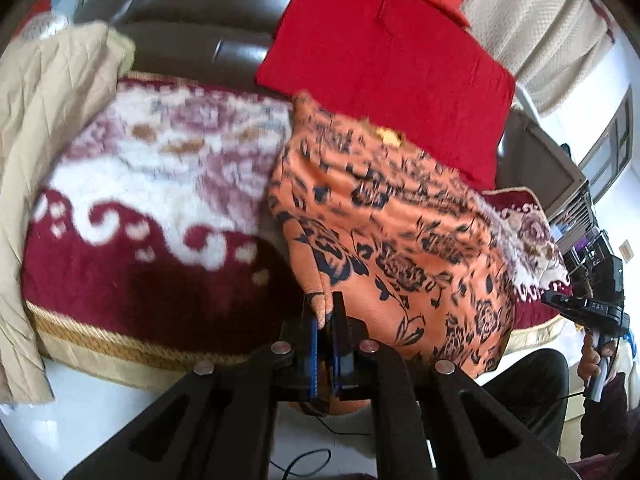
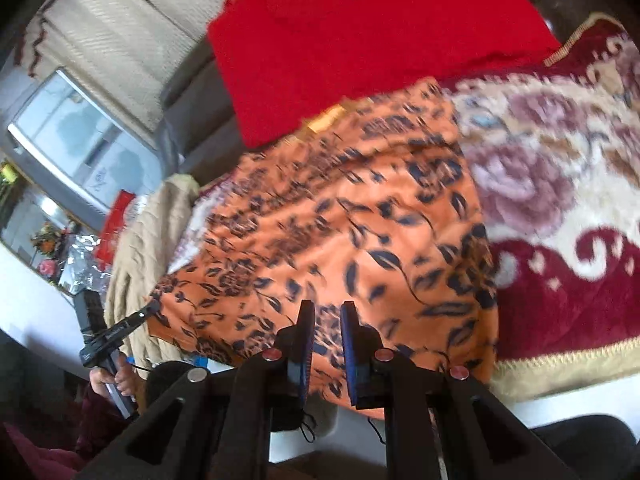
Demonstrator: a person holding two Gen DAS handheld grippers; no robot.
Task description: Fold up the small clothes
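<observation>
With both tools, left tool [image 1: 325, 312] and right tool [image 2: 327, 326], pinching the orange garment [image 1: 400, 232], raise its edge evenly and keep it taut.

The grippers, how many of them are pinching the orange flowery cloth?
2. The left gripper pinches a near corner of the orange flowery cloth. The right gripper is clamped on its near edge, further along. Nothing else holds it that I can see.

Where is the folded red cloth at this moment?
In both wrist views the red cloth lies at the top, against the dark sofa back, just beyond the orange flowered garment.
</observation>
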